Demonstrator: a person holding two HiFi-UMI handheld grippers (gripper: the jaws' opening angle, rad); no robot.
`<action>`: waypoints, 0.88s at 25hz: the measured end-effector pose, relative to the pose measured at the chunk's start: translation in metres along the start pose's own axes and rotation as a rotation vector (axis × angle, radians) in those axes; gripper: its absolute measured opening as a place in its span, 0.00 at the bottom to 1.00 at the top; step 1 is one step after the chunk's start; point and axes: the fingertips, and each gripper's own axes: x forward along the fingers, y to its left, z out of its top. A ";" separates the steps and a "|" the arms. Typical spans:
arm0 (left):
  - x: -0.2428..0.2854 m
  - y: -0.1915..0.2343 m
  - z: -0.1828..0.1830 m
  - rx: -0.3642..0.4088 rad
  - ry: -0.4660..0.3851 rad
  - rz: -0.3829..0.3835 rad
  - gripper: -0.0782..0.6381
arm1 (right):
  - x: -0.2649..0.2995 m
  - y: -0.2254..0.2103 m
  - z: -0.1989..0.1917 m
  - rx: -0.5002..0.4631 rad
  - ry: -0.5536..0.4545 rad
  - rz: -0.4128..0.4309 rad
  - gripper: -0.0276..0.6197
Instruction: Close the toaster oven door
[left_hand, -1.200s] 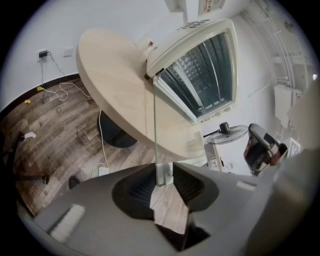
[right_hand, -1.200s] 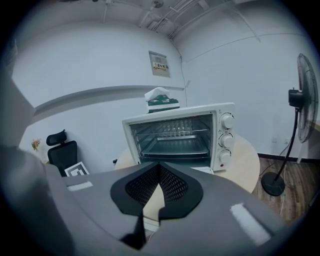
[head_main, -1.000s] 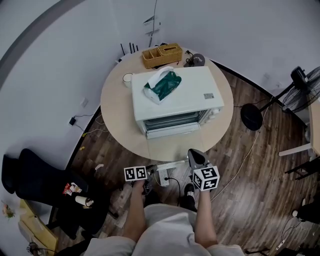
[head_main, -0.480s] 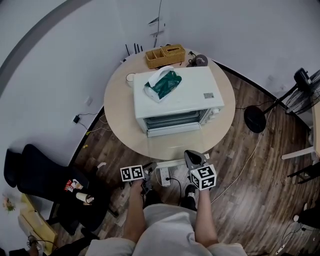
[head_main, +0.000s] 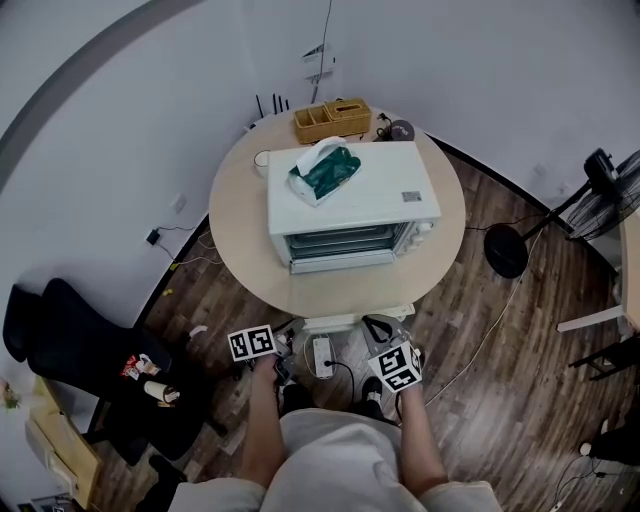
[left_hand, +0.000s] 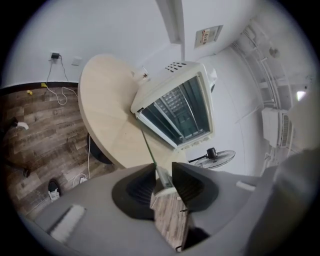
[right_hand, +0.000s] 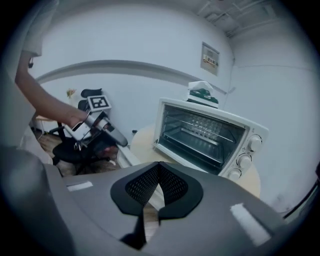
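We are holding both grippers low, short of the near edge of the round table (head_main: 235, 230). On the left gripper (left_hand: 164, 169) the jaws, just now closing slightly, are standing apart on nothing. On the right gripper (right_hand: 159, 167) they are meeting, empty. From above, the glass door (right_hand: 127, 158) is barely showing. It is lying folded down, open, from the white toaster oven (head_main: 350, 195) mid-table.

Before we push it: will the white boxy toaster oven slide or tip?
Probably won't tip: the white boxy toaster oven sits wide and low. It might slide on the round beige table. The green tissue pack on top looks light, could shift.
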 end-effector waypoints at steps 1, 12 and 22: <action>0.000 -0.002 0.002 -0.010 -0.010 -0.005 0.33 | 0.000 0.004 -0.005 -0.050 0.017 0.004 0.04; -0.003 -0.008 0.009 -0.030 -0.050 0.000 0.33 | 0.021 0.034 -0.056 -0.626 0.264 -0.012 0.10; -0.005 -0.017 0.016 -0.066 -0.084 -0.026 0.33 | 0.045 0.024 -0.065 -0.731 0.325 -0.084 0.18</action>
